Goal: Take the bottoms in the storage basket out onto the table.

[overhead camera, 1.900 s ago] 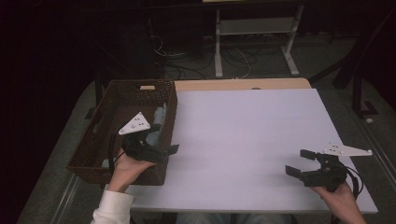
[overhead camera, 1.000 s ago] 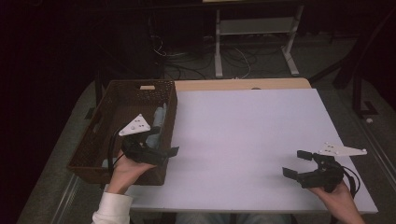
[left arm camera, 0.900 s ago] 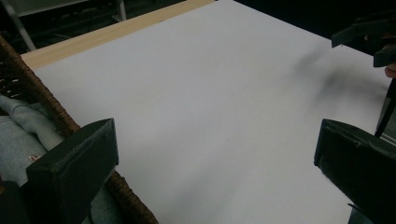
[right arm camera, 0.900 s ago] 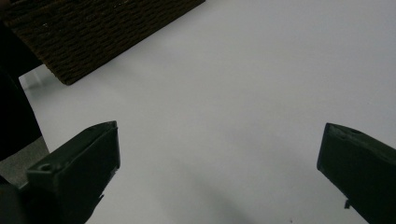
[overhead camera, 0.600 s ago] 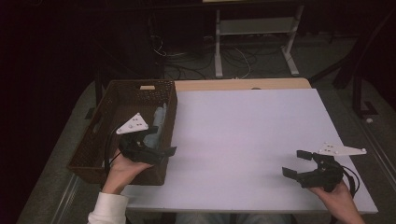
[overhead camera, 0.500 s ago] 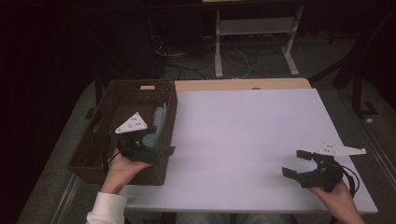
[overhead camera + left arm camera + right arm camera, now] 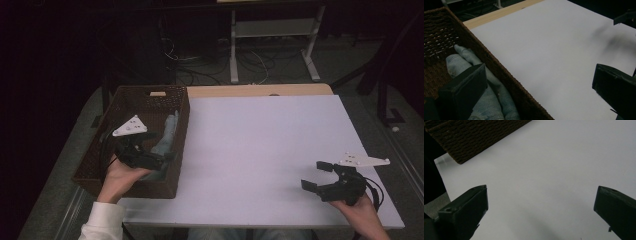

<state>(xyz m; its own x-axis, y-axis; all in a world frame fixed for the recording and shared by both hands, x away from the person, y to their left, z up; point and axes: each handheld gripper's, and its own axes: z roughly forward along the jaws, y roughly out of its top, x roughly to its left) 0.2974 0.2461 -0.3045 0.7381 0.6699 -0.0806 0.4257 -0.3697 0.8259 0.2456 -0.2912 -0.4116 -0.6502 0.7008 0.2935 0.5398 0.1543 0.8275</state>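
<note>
Inside the basket [image 7: 100, 165], at the table's [image 7: 270, 150] left side, lies a pale blue denim cloth [image 7: 167, 132] against the right wall. The left gripper [image 7: 159, 150] hangs just above it with its fingers apart; in the left gripper view one finger [image 7: 466, 86] is over the cloth [image 7: 486, 100] and the other is outside the basket wall [image 7: 506, 82], over the table. The right gripper [image 7: 315, 175] waits low over the table's near right corner, well apart from the basket, fingers also apart and empty. The risk I see is that the left fingers straddle the wall: if they close here, they may pinch the wicker together with the cloth, or drag the basket. A thin fold could also slip out.
</note>
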